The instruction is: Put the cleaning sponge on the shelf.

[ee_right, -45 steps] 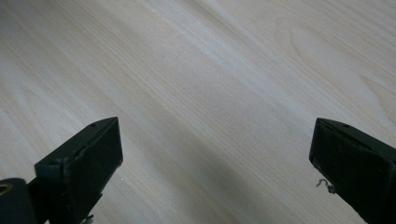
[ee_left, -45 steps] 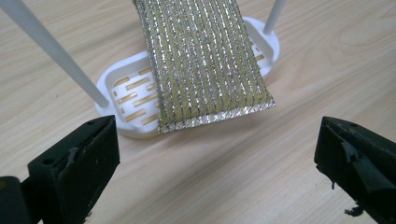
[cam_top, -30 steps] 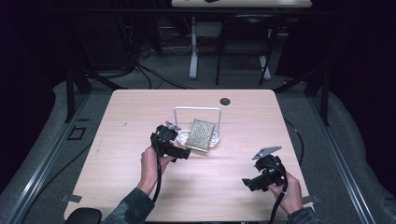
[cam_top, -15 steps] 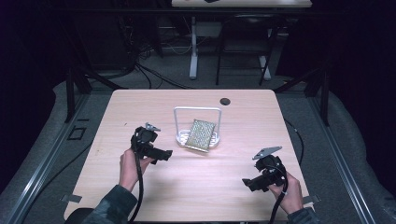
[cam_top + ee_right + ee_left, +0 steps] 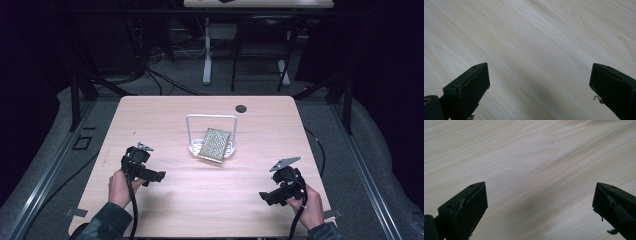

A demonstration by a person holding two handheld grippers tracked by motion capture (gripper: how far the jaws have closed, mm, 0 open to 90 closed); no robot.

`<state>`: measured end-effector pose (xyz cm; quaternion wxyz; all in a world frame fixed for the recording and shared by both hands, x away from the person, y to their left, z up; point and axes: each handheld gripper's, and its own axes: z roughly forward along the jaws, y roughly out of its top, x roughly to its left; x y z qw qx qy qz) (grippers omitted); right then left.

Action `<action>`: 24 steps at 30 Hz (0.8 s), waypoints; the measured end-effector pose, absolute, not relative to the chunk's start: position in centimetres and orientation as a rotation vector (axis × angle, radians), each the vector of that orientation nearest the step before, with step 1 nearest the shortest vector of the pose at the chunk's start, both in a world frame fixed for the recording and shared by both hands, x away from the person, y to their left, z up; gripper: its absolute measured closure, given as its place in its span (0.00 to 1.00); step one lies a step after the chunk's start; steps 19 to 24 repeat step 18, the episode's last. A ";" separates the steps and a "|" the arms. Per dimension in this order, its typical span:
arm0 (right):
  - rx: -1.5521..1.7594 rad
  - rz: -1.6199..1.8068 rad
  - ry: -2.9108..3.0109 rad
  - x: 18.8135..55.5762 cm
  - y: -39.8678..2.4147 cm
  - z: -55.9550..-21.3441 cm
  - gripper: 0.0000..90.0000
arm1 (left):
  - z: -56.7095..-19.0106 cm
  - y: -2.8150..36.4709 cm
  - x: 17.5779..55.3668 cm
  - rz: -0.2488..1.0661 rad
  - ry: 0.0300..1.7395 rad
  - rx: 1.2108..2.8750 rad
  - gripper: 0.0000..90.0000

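The left gripper (image 5: pixel 159 176) sits low over the near-left part of the pale wood-grain surface (image 5: pixel 165 115), held in the person's left hand (image 5: pixel 120 187), whose dark-sleeved forearm enters from the bottom edge. Its black jaws point toward the middle of the surface and stand spread wide with nothing between them — in the left gripper view (image 5: pixel 540 202) only bare wood grain lies in the gap. A black cable trails from it back toward the person.

The right gripper (image 5: pixel 264 196) is held the same way at the near-right, in the right hand (image 5: pixel 310 205), with a grey three-cornered plate (image 5: pixel 285 163) on top. Its jaws aim inward toward the left and are likewise wide apart and empty; the right gripper view (image 5: pixel 539 82) shows plain wood between them.

Between the two and farther from the person, near the centre of the surface, stands a small white wire rack with an upright hoop-shaped frame (image 5: pixel 211 131). A flat rectangular pad of glittery greenish-gold mesh (image 5: pixel 215 145) leans tilted against it, its lower edge toward the person. Both grippers are well apart from the rack, and nothing lies between them and it.

A small dark round grommet (image 5: pixel 241 108) sits near the far edge of the surface.
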<state>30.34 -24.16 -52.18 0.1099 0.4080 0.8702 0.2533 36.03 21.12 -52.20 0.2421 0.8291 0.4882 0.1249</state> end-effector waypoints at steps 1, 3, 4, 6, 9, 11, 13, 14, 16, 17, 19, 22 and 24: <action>1.195 0.737 2.563 30.4 -24.1 -52.2 0.02 | -52.5 21.4 36.0 0.336 1.345 2.253 0.00; 1.195 0.735 2.564 30.4 -24.1 -52.2 0.02 | -52.7 21.4 35.9 0.328 1.357 2.240 0.00; 1.194 0.733 2.564 30.4 -24.1 -52.2 0.03 | -53.0 21.6 36.0 0.317 1.363 2.238 0.00; 1.198 0.734 2.565 30.4 -24.1 -52.3 0.03 | -53.1 21.7 36.1 0.313 1.374 2.239 0.00; 1.202 0.727 2.565 30.5 -24.3 -52.3 0.03 | -53.3 21.8 36.2 0.293 1.395 2.220 0.00; 1.198 0.722 2.569 30.5 -24.3 -52.4 0.03 | -53.2 21.7 36.3 0.295 1.385 2.221 0.00; 1.200 0.723 2.570 30.6 -24.3 -52.4 0.03 | -53.2 21.5 36.4 0.298 1.373 2.232 0.00; 1.197 0.724 2.571 30.6 -24.3 -52.4 0.03 | -53.2 21.4 36.4 0.294 1.371 2.237 0.00; 1.198 0.727 2.572 30.6 -24.2 -52.4 0.03 | -53.3 21.2 36.5 0.295 1.366 2.240 0.00; 1.201 0.729 2.574 30.6 -24.2 -52.5 0.03 | -53.3 21.0 36.6 0.288 1.366 2.243 0.00; 1.201 0.729 2.574 30.6 -24.2 -52.5 0.03 | -53.3 21.0 36.6 0.288 1.366 2.243 0.00; 1.201 0.729 2.574 30.6 -24.2 -52.5 0.03 | -53.3 21.0 36.6 0.288 1.366 2.243 0.00; 1.201 0.729 2.574 30.6 -24.2 -52.5 0.03 | -53.3 21.0 36.6 0.288 1.366 2.243 0.00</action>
